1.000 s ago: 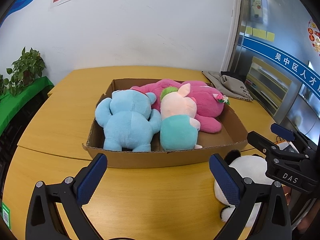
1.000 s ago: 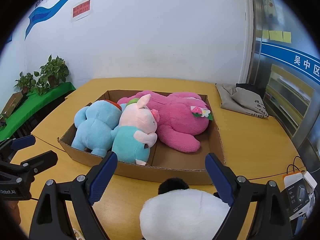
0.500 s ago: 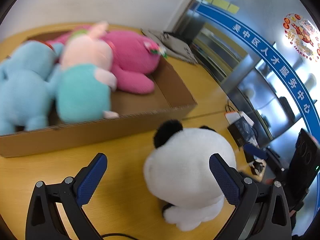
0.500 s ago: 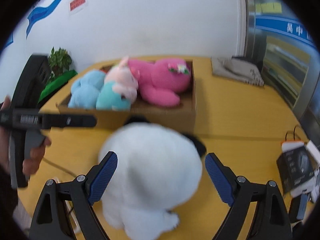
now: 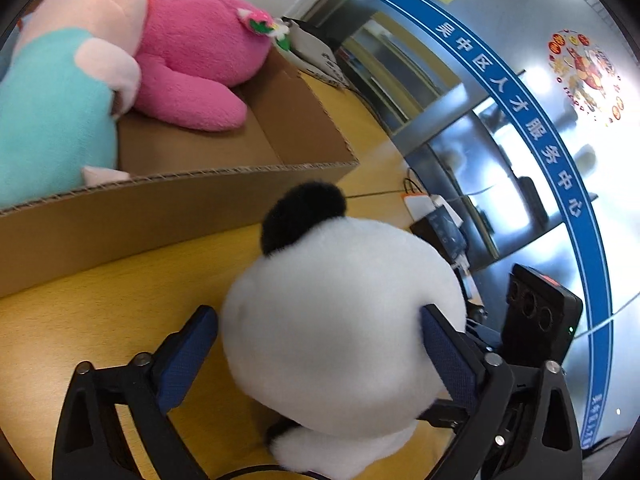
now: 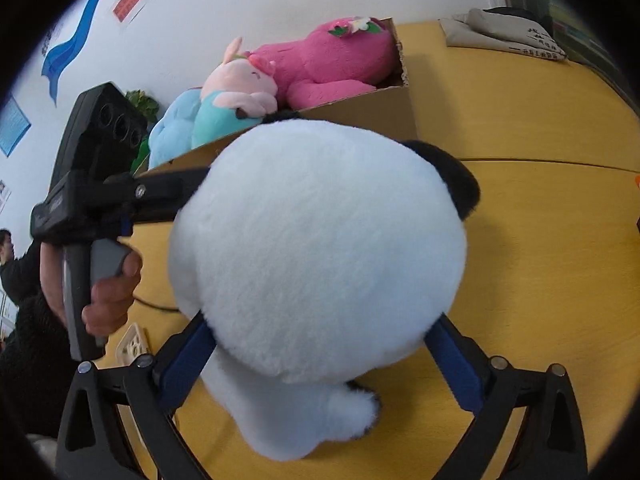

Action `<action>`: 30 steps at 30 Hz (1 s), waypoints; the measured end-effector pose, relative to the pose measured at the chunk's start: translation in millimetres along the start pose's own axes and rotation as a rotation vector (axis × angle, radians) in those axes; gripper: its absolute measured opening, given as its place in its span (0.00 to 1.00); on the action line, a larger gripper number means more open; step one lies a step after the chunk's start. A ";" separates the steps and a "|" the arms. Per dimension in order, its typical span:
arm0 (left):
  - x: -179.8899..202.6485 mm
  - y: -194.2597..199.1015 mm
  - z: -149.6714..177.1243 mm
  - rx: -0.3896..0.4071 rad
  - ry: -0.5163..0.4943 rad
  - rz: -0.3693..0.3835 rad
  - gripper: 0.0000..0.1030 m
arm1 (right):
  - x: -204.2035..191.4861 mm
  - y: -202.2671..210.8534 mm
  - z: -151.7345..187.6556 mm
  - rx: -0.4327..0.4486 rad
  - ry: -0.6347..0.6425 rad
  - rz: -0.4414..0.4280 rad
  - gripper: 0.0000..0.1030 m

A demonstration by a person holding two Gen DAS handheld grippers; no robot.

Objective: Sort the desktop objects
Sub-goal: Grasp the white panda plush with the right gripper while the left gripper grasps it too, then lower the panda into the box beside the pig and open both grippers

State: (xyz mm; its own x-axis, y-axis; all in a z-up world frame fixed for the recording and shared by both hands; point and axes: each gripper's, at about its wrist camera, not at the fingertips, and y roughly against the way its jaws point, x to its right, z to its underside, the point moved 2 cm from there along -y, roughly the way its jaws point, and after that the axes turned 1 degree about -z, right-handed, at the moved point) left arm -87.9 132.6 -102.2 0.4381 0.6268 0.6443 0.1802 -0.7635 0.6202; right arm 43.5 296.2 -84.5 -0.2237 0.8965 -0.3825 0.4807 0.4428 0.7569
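Note:
A white panda plush with black ears (image 5: 340,320) (image 6: 316,256) stands on the yellow table just in front of the cardboard box (image 5: 120,212) (image 6: 360,108). My left gripper (image 5: 316,344) straddles its head, both blue pads touching its sides. My right gripper (image 6: 320,352) straddles it from the opposite side, pads pressed against its lower head. The box holds a pink plush (image 5: 192,52) (image 6: 328,64), a pig plush in teal (image 5: 52,92) (image 6: 236,96) and a blue plush (image 6: 172,132).
The left gripper body and the hand holding it (image 6: 104,216) show at left in the right wrist view. A grey cloth bag (image 6: 508,36) lies at the table's far right. A small device with cables (image 5: 436,216) lies right of the panda.
Both grippers have moved in on the panda from opposite sides, and their fingers have closed from wide open onto its head. The box has shifted to the upper left in both views.

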 end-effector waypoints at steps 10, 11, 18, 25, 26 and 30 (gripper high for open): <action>32.3 36.4 -1.0 0.075 -0.084 0.014 0.52 | -24.6 16.3 -13.5 0.089 0.113 0.010 0.69; 41.2 49.8 -2.5 0.105 -0.103 0.007 0.51 | -30.3 21.4 -16.6 0.103 0.132 0.001 0.69; 93.5 140.2 -69.5 0.326 -0.266 -0.120 0.51 | -90.5 72.4 -99.4 0.270 0.376 -0.052 0.69; 48.9 135.9 -161.4 0.328 -0.186 -0.189 0.51 | -89.9 40.6 -218.4 0.270 0.519 -0.066 0.69; 35.9 125.6 -170.0 0.303 -0.162 -0.198 0.51 | -84.0 28.2 -230.6 0.250 0.524 -0.072 0.69; -11.8 76.8 -179.3 0.189 -0.073 -0.222 0.50 | -45.0 -36.3 -240.4 0.096 0.500 -0.106 0.69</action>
State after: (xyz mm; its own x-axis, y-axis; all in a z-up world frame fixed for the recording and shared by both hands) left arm -237.1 94.5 18.1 0.4301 0.7744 0.4641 0.4366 -0.6283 0.6439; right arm -167.7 243.3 32.6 -0.6414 0.7549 -0.1368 0.5038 0.5489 0.6669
